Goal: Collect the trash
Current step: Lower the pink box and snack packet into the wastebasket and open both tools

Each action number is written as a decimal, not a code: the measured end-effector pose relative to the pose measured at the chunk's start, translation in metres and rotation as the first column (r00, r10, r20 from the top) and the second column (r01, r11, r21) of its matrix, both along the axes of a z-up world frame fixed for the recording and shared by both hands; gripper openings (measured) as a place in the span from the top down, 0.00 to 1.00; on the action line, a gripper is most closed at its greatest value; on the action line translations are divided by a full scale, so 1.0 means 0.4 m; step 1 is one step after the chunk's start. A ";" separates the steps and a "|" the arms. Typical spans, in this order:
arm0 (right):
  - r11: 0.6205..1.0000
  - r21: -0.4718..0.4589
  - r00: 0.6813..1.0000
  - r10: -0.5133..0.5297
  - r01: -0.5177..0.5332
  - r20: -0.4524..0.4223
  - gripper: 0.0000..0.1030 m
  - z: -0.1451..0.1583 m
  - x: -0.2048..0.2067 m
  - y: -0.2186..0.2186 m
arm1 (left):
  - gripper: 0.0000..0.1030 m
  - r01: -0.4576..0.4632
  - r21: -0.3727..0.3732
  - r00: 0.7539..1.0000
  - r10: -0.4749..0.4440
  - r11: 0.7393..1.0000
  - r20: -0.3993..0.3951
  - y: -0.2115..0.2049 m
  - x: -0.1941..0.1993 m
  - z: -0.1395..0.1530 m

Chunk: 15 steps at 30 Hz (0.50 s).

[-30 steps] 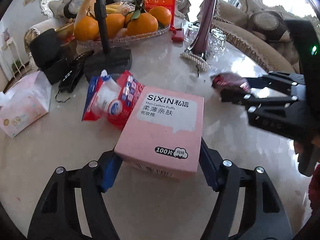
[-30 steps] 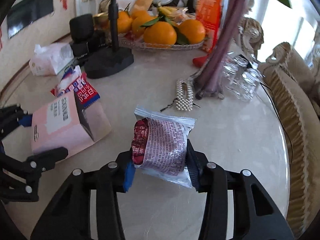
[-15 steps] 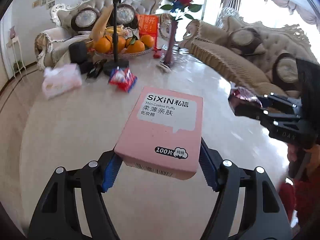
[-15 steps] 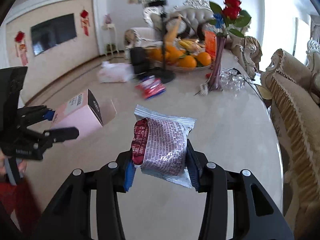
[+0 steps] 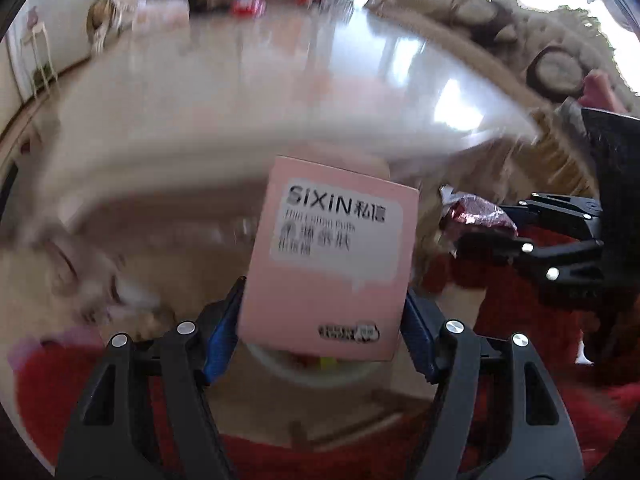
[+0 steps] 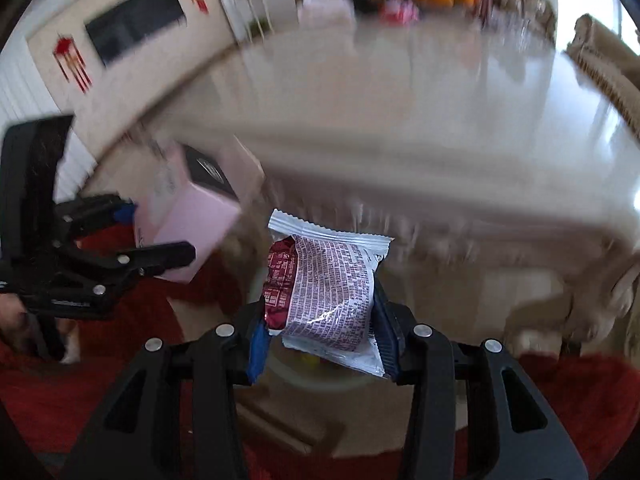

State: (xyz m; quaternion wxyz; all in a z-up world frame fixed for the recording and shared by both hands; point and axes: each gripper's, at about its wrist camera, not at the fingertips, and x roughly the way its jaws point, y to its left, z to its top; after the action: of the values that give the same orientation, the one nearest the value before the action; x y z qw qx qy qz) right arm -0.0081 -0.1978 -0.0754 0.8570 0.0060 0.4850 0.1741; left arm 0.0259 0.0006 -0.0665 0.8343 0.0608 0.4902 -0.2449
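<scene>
Left tool [image 5: 320,332] grips pink box [image 5: 328,256] by its sides. Right tool [image 6: 322,332] clamps snack packet [image 6: 324,288]. Both items hang past the bench [image 5: 280,92] edge, above a white bin [image 6: 320,376].

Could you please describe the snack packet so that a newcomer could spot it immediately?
Find the right gripper, off the table's edge. Its blue pads clamp the snack packet. Unlike the pink box, it is crinkly foil, silver with a dark red panel.
</scene>
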 end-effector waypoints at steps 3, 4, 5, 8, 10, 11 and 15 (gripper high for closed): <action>0.996 -0.090 0.995 0.000 -0.009 -0.096 0.59 -0.123 0.045 0.041 | 0.39 -0.017 0.030 0.997 0.019 0.999 -0.077 -0.008 0.018 -0.104; 0.996 -0.094 0.993 -0.006 -0.006 -0.121 0.59 -0.151 0.063 0.046 | 0.41 -0.018 0.036 0.995 0.022 0.999 -0.095 -0.012 0.024 -0.130; 0.994 -0.106 0.988 -0.010 -0.006 -0.153 0.59 -0.190 0.087 0.056 | 0.42 -0.015 0.046 0.994 0.020 0.999 -0.110 -0.017 0.031 -0.155; 0.991 -0.136 0.980 -0.017 -0.010 -0.196 0.59 -0.262 0.121 0.083 | 0.43 -0.017 0.069 0.992 0.026 0.997 -0.127 -0.030 0.049 -0.199; 0.989 -0.144 0.978 -0.009 -0.022 -0.210 0.56 -0.296 0.119 0.094 | 0.43 -0.021 0.083 0.989 0.033 0.996 -0.143 -0.040 0.069 -0.226; 0.987 -0.159 0.979 0.004 -0.038 -0.205 0.52 -0.307 0.129 0.102 | 0.43 -0.024 0.085 0.988 0.037 0.996 -0.153 -0.039 0.071 -0.235; 0.967 -0.255 0.992 -0.028 -0.004 -0.119 0.24 -0.272 0.095 0.089 | 0.18 -0.080 0.094 0.985 0.094 0.992 -0.146 -0.023 0.078 -0.225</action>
State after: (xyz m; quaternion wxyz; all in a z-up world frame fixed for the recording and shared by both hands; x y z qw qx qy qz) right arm 0.0300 -0.1623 -0.1842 0.8205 -0.0904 0.5548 0.1045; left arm 0.0572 -0.0086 -0.1564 0.8016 0.0576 0.5639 -0.1902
